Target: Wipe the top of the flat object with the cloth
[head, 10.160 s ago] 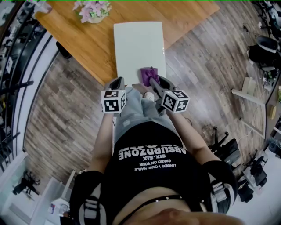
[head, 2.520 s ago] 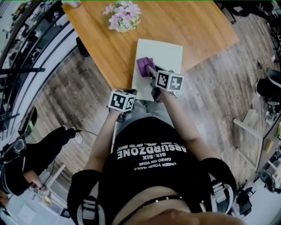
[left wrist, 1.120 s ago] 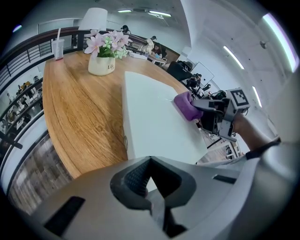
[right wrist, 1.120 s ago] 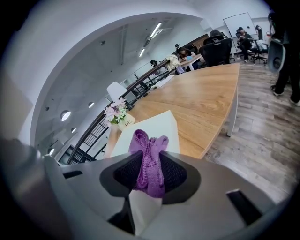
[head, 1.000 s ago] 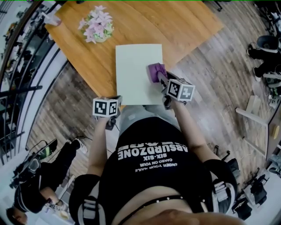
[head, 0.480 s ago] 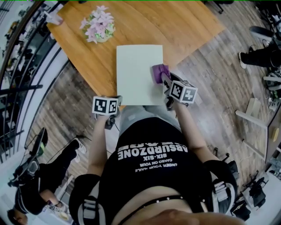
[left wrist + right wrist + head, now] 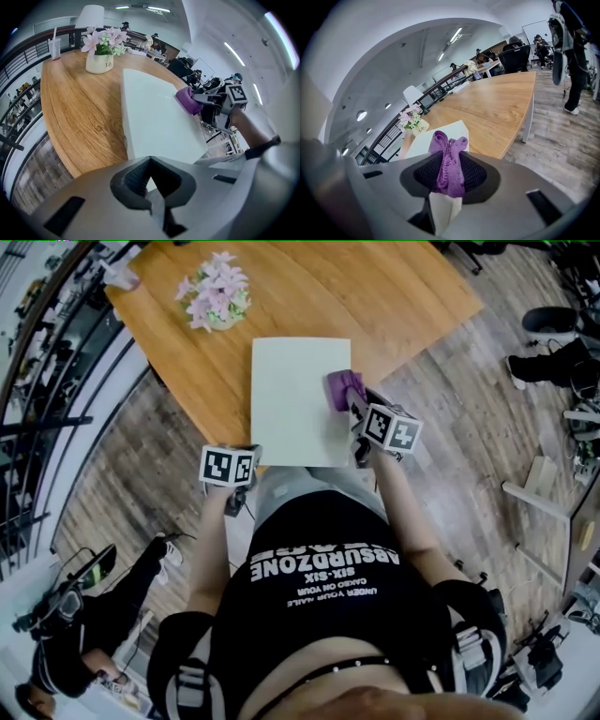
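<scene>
A pale flat board lies on the wooden table, its near end over the table's edge. My right gripper is shut on a purple cloth, which rests at the board's right edge about midway along. The right gripper view shows the cloth pinched between the jaws, with the board beyond. My left gripper hangs shut and empty off the table's near edge, left of the board. Its own view shows the jaws touching, and the cloth across the board.
A pot of pink flowers stands at the table's far left, and a cup with a straw stands further back. Wooden floor surrounds the table. A person in black crouches at lower left, and another person's legs show at right.
Over ten seconds my right gripper has dragged the cloth from the board's near end up and across it to the right edge. In the last second it hardly moved. My left gripper stayed low.
</scene>
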The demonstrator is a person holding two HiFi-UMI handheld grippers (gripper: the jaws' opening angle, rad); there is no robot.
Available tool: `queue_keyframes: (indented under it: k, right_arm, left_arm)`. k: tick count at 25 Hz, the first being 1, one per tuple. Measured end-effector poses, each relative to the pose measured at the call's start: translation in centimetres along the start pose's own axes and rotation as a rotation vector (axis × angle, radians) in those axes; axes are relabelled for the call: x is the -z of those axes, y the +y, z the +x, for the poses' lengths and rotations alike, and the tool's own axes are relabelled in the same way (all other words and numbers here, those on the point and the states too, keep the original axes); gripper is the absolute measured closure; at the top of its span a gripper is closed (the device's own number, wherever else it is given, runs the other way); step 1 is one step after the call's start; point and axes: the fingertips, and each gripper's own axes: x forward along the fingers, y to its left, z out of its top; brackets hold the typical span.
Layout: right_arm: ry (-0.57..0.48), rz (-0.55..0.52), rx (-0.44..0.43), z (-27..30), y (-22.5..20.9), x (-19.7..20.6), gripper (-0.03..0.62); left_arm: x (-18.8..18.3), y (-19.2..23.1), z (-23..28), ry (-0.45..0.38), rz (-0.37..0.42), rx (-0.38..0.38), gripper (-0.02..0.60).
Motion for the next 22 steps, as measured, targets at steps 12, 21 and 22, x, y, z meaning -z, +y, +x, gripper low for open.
queue_keyframes:
  k: [12,21,22]
  right_arm:
    - [-0.018,-0.009,0.039,2.9,-0.3,-3.1,0.471]
    - [-0.012,0.002,0.057,3.5,0.2,-3.3,0.471]
    - [-0.011,-0.001,0.057,3.6,0.3,-3.3,0.471]
  left_arm:
    - [-0.1,0.1,0.1,0.001,-0.016,0.01,0.565]
    - [-0.1,0.3,0.0,-0.007,-0.021,0.01,0.565]
    - [-0.1,0.3,0.0,-0.006,-0.02,0.011,0.565]
